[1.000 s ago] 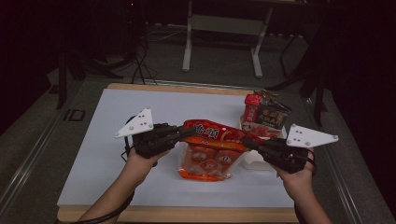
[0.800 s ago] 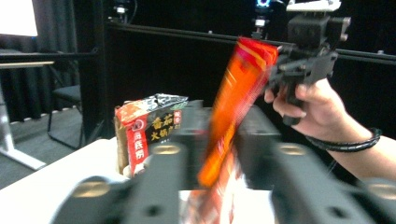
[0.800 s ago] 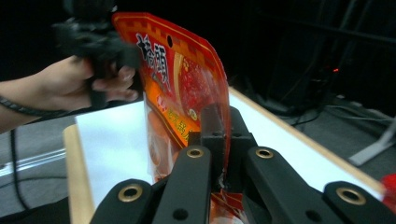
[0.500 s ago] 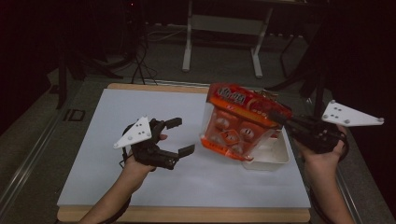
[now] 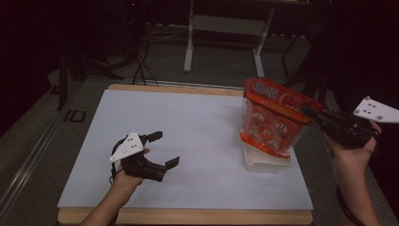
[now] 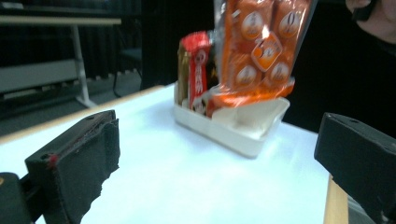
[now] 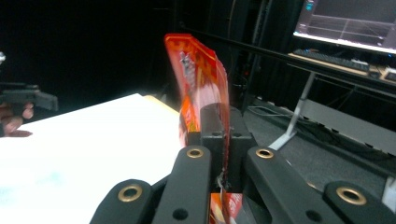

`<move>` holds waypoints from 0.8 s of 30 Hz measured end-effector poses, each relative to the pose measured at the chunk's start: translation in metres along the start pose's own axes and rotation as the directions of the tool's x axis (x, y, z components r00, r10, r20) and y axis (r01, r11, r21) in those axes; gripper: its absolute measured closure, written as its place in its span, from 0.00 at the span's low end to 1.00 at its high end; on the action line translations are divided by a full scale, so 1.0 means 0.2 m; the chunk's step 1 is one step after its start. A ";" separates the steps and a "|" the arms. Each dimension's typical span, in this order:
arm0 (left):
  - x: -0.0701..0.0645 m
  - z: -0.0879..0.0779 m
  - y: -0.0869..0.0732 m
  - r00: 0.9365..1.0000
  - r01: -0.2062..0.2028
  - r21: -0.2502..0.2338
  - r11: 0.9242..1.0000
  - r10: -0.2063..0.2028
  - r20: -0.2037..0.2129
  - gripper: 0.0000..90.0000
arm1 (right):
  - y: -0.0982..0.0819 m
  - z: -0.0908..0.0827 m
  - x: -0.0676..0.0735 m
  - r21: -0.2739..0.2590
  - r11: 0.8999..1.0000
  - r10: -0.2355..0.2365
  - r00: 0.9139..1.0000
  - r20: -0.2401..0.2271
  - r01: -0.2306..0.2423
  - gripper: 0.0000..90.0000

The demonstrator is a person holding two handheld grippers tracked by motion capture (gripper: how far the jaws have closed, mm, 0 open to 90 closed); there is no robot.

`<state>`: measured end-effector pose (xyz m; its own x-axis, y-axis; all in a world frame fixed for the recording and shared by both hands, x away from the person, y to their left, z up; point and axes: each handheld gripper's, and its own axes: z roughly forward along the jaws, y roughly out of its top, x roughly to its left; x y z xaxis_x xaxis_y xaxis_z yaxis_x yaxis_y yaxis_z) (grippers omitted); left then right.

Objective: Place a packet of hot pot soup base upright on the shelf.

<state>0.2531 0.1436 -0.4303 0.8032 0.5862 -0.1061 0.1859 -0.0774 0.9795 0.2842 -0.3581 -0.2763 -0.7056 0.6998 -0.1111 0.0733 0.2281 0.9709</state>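
Right gripper is pinching the top edge of the orange snack bag, jaws clamped on it. The bag is hanging upright, its bottom touching the white tray at the bench's right side. Left gripper is sitting low over the bench's near left, well apart from the bag; jaws have just been opening, nothing between them.

The orange snack bag runs off the top edge in the left gripper view, and its print is too blurry to read. Behind it, the gold and red packs in the white tray are half covered.
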 end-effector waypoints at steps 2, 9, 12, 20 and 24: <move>0.01 -0.01 -0.02 1.000 0.005 0.015 1.000 -0.005 -0.012 0.01 | -0.02 -0.01 -0.03 0.013 1.000 0.010 1.000 0.003 -0.010 1.00; 0.03 -0.03 -0.10 0.999 0.043 0.015 0.999 -0.042 -0.024 0.01 | -0.10 0.02 -0.07 0.050 0.998 0.023 1.000 0.017 -0.024 1.00; 0.03 -0.03 -0.13 0.998 0.060 0.016 0.998 -0.060 -0.020 0.01 | -0.12 0.05 -0.08 0.064 0.997 0.029 0.999 0.015 -0.030 1.00; 0.02 0.00 -0.21 0.995 0.095 0.017 0.995 -0.095 -0.008 0.01 | -0.14 0.13 -0.07 0.089 0.995 0.037 0.999 -0.001 -0.037 1.00; 0.02 0.01 -0.24 0.994 0.107 0.023 0.994 -0.107 -0.008 0.01 | -0.16 0.15 -0.07 0.097 0.994 0.055 0.999 0.003 -0.055 1.00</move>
<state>0.2477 0.1483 -0.4770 0.7745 0.5971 -0.2087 0.2838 -0.0331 0.9583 0.3137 -0.3547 -0.3131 -0.6987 0.7130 -0.0585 0.1795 0.2539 0.9504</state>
